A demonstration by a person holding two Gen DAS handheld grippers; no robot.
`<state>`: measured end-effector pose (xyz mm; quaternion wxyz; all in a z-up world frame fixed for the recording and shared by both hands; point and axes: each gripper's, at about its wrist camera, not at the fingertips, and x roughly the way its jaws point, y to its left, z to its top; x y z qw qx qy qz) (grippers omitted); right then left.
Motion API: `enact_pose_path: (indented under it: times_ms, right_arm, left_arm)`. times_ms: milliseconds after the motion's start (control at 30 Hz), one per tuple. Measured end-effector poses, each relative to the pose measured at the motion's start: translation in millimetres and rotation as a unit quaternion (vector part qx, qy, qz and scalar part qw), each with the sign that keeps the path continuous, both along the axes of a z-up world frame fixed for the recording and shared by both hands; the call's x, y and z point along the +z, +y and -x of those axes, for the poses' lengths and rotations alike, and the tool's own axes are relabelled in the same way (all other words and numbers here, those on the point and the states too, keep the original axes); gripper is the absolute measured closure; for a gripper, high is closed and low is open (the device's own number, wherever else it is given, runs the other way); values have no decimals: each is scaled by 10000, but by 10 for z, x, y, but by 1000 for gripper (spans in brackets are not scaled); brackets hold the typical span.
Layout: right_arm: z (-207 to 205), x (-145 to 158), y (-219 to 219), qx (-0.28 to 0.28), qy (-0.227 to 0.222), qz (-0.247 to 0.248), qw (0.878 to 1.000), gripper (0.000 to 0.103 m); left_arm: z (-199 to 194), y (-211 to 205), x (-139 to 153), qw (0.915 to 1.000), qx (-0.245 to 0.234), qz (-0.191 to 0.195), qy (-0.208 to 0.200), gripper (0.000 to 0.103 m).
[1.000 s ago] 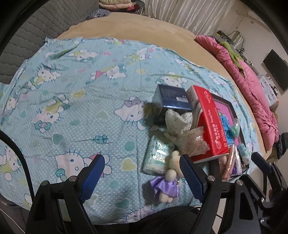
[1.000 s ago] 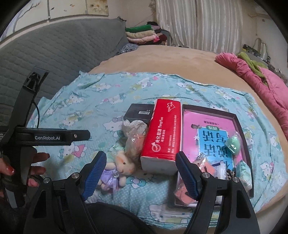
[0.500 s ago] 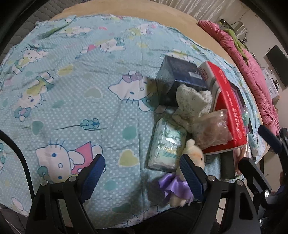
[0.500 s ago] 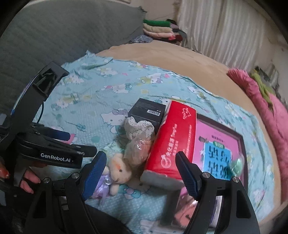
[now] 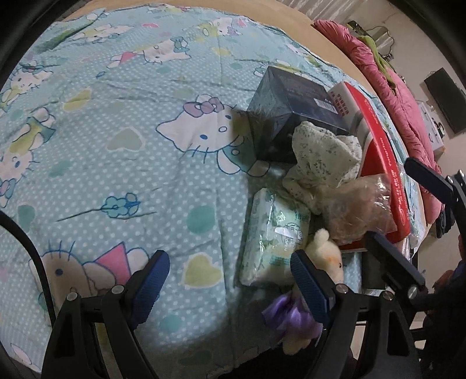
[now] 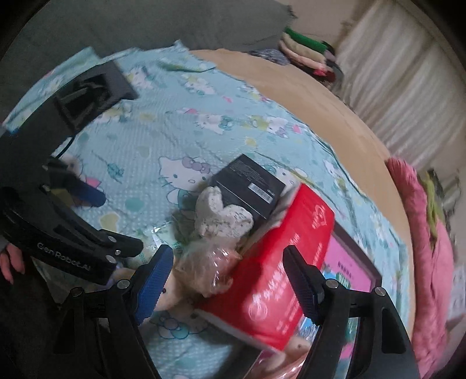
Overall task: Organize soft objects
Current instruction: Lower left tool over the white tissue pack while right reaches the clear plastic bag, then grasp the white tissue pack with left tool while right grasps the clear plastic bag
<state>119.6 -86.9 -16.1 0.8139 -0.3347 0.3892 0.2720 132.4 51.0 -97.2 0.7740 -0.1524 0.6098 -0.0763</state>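
Note:
My left gripper (image 5: 230, 288) is open, low over the Hello Kitty sheet (image 5: 116, 145). A pale green tissue pack (image 5: 273, 233) lies just ahead of it. A cream plush in a purple dress (image 5: 323, 256) lies against its right finger. Behind them are a speckled soft heart (image 5: 323, 157), a clear bag of something soft (image 5: 355, 210), a dark box (image 5: 291, 116) and a red tissue pack (image 5: 384, 163). The jaws of my right gripper (image 6: 228, 262) are closing above the bag (image 6: 206, 268) and the red pack (image 6: 285, 262), with neither pad touching them.
A dark-framed tray (image 6: 358, 256) with a pink book lies right of the red pack. A pink quilt (image 6: 422, 233) runs along the bed's right side. Folded clothes (image 6: 303, 52) are stacked at the far end. A grey padded headboard (image 6: 145, 23) stands on the left.
My left gripper has sunk closer to the sheet, and the tissue pack and plush look larger. My right gripper has rolled and moved in over the bag and red pack.

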Motion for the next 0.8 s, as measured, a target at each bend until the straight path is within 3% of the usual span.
enact_pose_path:
  times_ms: [167,300,433,467,733,800]
  right_arm:
    - [-14,-145,113,393,73,424,9983,46]
    - [2,-301,173,559,90,840,9949,53]
    - [7,-360,186,590,130,906,9941,58]
    - [-6,-357,176,555,176,858,9946,64]
    - [-49,-145,-35,6,370,-33,9993,67]
    - [-49,-85,-85,-105,424,-276,9987,67]
  left_arm:
    - [-68,-8,-57,10000,-40,30,11,19]
    - [-123,-33,-74,9999,-98,66,-12,19]
    - [-187,-89,-96,9998,-166,44,-37,19]
    - [-194,-101,-95,9998,-176,25,-54,22]
    - [-295,-320,-101,9991,-328,260,-108,49]
    - [-315,-357,-105,9986,-353,379,-92,63]
